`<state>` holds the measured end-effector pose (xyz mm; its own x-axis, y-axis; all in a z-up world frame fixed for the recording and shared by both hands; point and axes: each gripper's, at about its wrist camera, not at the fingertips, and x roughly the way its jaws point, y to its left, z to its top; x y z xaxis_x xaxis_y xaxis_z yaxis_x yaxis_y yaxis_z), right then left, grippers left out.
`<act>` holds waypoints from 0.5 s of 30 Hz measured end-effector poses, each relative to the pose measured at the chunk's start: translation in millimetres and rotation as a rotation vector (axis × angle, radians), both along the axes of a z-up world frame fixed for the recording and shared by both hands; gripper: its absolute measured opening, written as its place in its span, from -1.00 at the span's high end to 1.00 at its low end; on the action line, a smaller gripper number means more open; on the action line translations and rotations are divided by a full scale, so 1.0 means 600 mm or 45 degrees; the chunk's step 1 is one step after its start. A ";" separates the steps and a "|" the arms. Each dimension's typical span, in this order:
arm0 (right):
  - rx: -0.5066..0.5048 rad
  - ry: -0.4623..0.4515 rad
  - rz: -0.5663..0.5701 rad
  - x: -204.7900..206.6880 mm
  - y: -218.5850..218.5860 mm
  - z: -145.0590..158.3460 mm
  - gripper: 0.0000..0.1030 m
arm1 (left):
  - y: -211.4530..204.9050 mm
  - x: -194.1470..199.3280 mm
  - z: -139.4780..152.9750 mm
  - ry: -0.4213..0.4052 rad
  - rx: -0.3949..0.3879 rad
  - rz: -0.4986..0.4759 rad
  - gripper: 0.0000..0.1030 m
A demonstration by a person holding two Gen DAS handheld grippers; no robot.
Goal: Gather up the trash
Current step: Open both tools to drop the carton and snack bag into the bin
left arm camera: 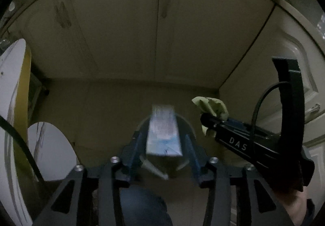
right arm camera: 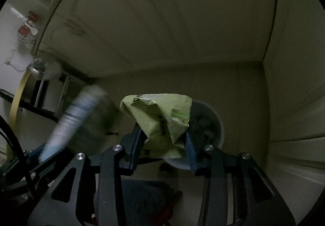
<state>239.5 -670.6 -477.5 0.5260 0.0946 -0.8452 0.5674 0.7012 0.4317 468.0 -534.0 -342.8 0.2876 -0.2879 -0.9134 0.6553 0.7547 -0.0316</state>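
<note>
Though dim, "DAS" on right gripper [left arm camera: 205, 122]

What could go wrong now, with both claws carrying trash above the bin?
1. The box looks loose between the left claw fingers and is blurred; it may drop beside the bin.
2. The green wrapper in the right claw is light and crumpled; it could cling to a pad or drift past the rim.
3. The claws are close together and could collide.
</note>
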 end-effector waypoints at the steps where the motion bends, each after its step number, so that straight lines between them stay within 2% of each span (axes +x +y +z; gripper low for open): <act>1: 0.002 0.003 0.000 0.002 0.002 0.001 0.20 | -0.003 0.003 0.000 -0.012 0.001 0.001 -0.13; 3: 0.005 0.007 -0.014 -0.003 0.010 0.001 -0.25 | -0.015 0.001 -0.004 -0.020 -0.005 0.003 -0.20; 8: 0.027 0.004 -0.066 -0.006 0.007 -0.001 -0.95 | -0.023 -0.013 -0.011 -0.044 0.010 0.002 -0.28; 13: 0.028 0.041 -0.131 -0.020 0.002 0.002 -1.00 | -0.005 -0.037 -0.004 -0.079 0.004 -0.010 -0.42; 15: 0.037 0.028 -0.147 -0.026 0.002 0.011 -1.00 | 0.010 -0.045 0.005 -0.113 0.003 -0.002 -0.56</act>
<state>223.7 -669.5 -471.1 0.5165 0.0590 -0.8543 0.6532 0.6180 0.4376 441.1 -528.1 -340.1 0.3672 -0.2863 -0.8850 0.6569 0.7535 0.0287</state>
